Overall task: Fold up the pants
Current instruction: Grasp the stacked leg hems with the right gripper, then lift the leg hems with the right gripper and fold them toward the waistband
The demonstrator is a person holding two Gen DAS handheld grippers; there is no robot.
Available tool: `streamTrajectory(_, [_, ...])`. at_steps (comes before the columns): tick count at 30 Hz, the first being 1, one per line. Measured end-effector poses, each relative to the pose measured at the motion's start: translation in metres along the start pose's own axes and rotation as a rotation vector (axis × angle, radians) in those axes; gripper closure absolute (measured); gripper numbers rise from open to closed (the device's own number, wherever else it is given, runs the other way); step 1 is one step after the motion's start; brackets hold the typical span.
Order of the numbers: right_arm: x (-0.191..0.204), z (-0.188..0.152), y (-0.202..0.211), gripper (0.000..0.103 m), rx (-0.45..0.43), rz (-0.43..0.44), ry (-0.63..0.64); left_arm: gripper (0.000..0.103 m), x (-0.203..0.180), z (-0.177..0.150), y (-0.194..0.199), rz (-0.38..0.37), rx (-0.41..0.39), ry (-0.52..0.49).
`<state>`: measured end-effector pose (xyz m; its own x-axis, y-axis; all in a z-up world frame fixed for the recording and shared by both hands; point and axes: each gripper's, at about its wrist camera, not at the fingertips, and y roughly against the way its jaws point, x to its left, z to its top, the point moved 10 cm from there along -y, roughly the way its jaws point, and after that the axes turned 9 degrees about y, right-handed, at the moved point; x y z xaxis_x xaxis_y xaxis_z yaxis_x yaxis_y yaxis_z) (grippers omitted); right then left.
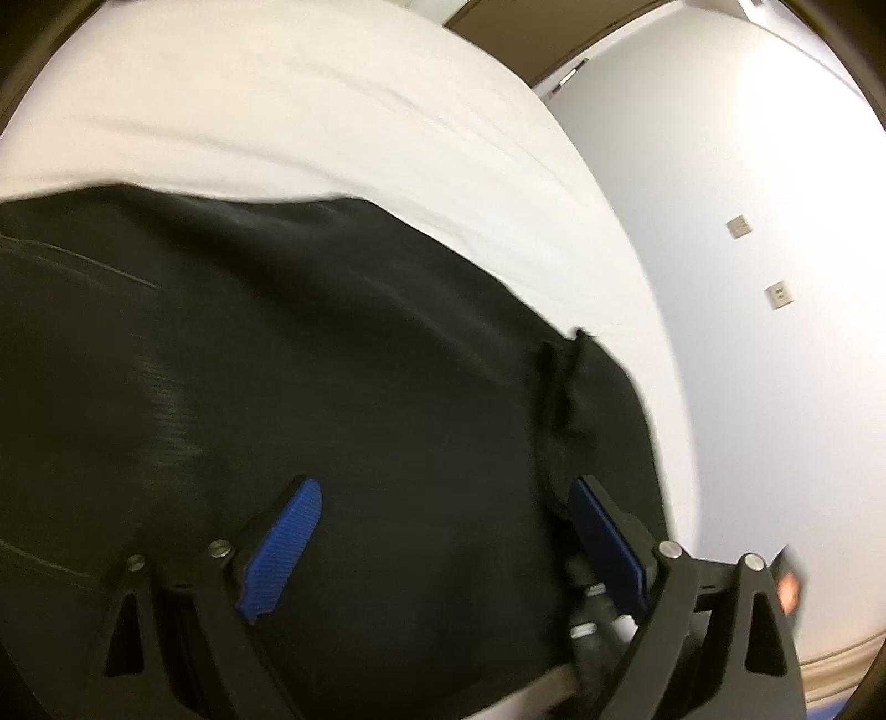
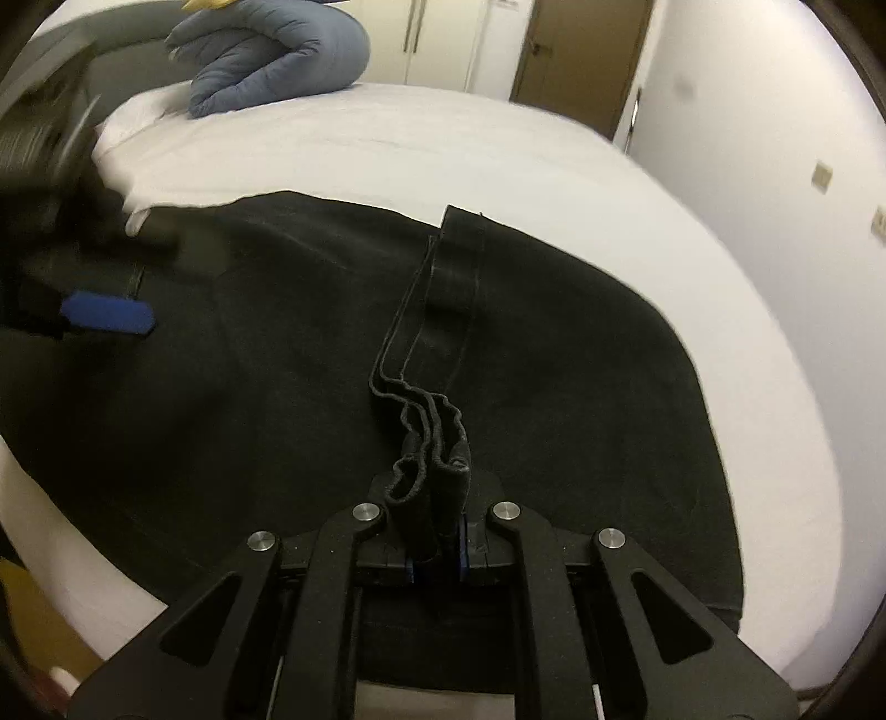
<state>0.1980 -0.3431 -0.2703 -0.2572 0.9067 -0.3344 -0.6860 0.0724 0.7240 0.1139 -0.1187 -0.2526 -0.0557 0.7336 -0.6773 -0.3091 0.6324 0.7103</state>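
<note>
Black pants lie spread across a white bed. My right gripper is shut on a bunched, layered edge of the pants, which stands up in folds between its jaws. From there a folded strip of cloth runs away toward the far edge of the pants. In the left wrist view my left gripper hangs open just over the pants, its blue pads wide apart with nothing gripped. A raised bunch of cloth stands beyond its right finger. The right wrist view catches one blue pad of the left gripper at the left.
A rolled blue-grey duvet lies at the far end of the bed. A white wall with two small sockets runs along the bed's right side. Brown doors stand beyond the bed.
</note>
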Motion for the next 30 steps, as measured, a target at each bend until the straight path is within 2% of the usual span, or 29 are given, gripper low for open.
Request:
streamTrajectory(2, [0.001, 0.002, 0.007, 0.094, -0.017, -0.028, 0.013, 0.010, -0.017, -0.003, -0.009, -0.036, 0.042, -0.001])
streamTrajectory(3, [0.003, 0.005, 0.015, 0.094, -0.034, -0.053, 0.031, 0.007, -0.025, -0.004, -0.015, -0.041, 0.061, -0.014])
streamTrajectory(4, [0.002, 0.010, 0.021, 0.094, -0.049, -0.074, 0.046, 0.003, -0.033, -0.004, -0.020, -0.029, 0.073, -0.034])
streamTrajectory(7, [0.004, 0.018, 0.049, 0.094, -0.094, -0.132, 0.086, 0.003, -0.041, 0.001, -0.032, -0.008, 0.090, -0.036])
streamTrajectory(10, [0.008, 0.019, 0.065, 0.094, -0.109, -0.153, 0.104, 0.003, -0.048, 0.002, -0.038, -0.023, 0.121, -0.019])
streamTrajectory(15, [0.022, 0.023, 0.081, 0.094, -0.122, -0.149, 0.135, 0.005, -0.062, 0.005, -0.056, -0.014, 0.152, -0.082])
streamTrajectory(17, [0.031, 0.024, 0.091, 0.094, -0.129, -0.139, 0.153, 0.026, -0.061, 0.005, -0.059, -0.014, 0.172, -0.089])
streamTrajectory(18, [0.037, 0.024, 0.096, 0.094, -0.133, -0.131, 0.161, 0.057, -0.059, 0.003, -0.059, -0.014, 0.193, -0.096])
streamTrajectory(19, [0.041, 0.026, 0.101, 0.094, -0.138, -0.126, 0.171, 0.081, -0.055, 0.003, -0.059, 0.005, 0.209, -0.108])
streamTrajectory(22, [0.061, 0.031, 0.110, 0.094, -0.148, -0.102, 0.208, 0.093, -0.049, 0.012, -0.040, 0.024, 0.207, -0.163])
streamTrajectory(30, [0.135, 0.047, 0.119, 0.094, -0.151, 0.010, 0.329, 0.093, -0.016, 0.047, -0.001, 0.153, 0.198, -0.313])
